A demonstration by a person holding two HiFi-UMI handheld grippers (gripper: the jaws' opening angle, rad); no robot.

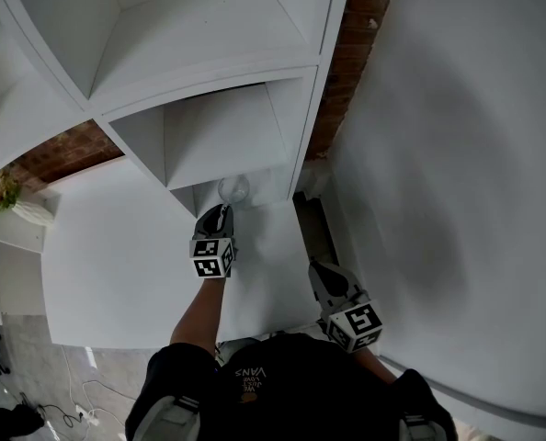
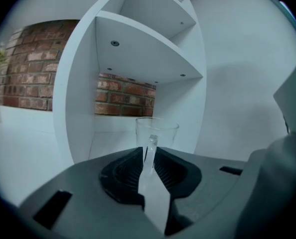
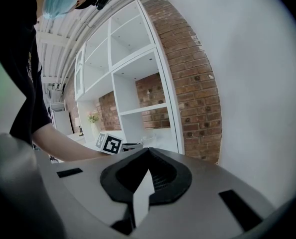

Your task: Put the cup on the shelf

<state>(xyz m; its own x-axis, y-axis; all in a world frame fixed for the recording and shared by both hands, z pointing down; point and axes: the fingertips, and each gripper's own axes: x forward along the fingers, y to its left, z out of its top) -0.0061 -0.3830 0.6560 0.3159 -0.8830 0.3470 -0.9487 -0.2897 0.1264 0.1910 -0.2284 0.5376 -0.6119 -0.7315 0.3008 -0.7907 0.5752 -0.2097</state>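
Observation:
A clear glass cup (image 1: 233,189) with a handle stands upright at the mouth of the lowest compartment of the white shelf (image 1: 222,136). My left gripper (image 1: 221,211) reaches in just before it. In the left gripper view the cup (image 2: 157,131) sits right at the jaw tips, and its handle lies between the pads of the left gripper (image 2: 149,152) with a thin gap beside it, so the jaws are slightly open. My right gripper (image 1: 321,270) hangs back at the lower right, away from the cup. Seen from its own camera, the right gripper (image 3: 148,152) is shut with nothing in it.
The shelf stands on a white counter (image 1: 117,265) against a brick wall (image 1: 71,150). A white wall (image 1: 457,154) rises close on the right. A vase of flowers (image 1: 8,197) is at the far left. Cables (image 1: 75,412) lie on the grey floor.

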